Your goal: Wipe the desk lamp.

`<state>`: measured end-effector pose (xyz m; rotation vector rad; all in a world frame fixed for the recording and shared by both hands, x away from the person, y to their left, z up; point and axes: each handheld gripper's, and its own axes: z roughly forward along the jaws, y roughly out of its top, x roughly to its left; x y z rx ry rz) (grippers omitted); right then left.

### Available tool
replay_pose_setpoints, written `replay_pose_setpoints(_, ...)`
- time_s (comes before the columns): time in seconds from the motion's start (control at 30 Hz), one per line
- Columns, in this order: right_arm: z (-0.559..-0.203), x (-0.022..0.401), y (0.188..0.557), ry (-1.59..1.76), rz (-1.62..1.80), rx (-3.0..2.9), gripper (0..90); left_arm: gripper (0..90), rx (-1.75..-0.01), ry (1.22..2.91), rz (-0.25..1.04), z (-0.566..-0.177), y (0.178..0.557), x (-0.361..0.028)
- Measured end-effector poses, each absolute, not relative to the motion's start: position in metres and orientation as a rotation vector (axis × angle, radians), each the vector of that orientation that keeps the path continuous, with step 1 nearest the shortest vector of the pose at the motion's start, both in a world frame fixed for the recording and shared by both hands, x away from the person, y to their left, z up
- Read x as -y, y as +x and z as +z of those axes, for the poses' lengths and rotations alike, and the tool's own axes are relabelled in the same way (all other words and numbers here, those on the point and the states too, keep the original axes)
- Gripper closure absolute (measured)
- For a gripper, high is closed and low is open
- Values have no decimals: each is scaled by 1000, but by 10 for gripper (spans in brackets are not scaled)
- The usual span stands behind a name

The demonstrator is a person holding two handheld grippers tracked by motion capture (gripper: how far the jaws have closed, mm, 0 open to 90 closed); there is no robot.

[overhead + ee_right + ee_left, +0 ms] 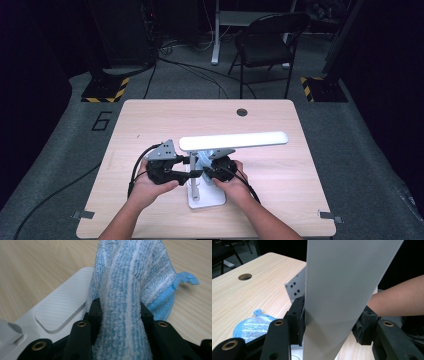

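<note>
With the left gripper (329,325) clamped on the lamp's white light bar (234,141) above its base (206,198), keep that hold steady while the right gripper (121,315), pinching the blue cloth (132,277) beside the base, wipes gently

place: lab or studio | cues: dark curtained walls; hazard-striped stand bases (104,90); floor cables (200,70); folding chair (265,42); bare wooden worktop (150,120)

The table (150,120) is lit evenly from above while the room behind stays very dark, the lamp head (233,141) glares white, and both gripper views look soft up close.
</note>
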<state>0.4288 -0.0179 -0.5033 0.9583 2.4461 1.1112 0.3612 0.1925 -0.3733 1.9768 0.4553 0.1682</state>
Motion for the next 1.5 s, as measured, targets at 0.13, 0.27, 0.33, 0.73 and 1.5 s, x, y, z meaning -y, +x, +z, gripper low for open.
replay_pose_setpoints(0.13,-504,20,421,938,1118,-2456,651,512,-455,1981,172,-373,362,-192)
replay_pose_setpoints(0.27,-505,23,411,910,1114,-2467,653,513,-459,1982,174,-373,362,-191)
replay_pose_setpoints(0.33,-505,24,405,904,1117,-2473,653,512,-457,1981,166,-373,362,-191)
replay_pose_setpoints(0.73,-507,30,370,865,1141,-2495,657,512,-452,1989,170,-373,362,-192)
replay_pose_setpoints(1.5,-505,41,347,747,1134,-2570,666,513,-458,1997,171,-372,360,-193)
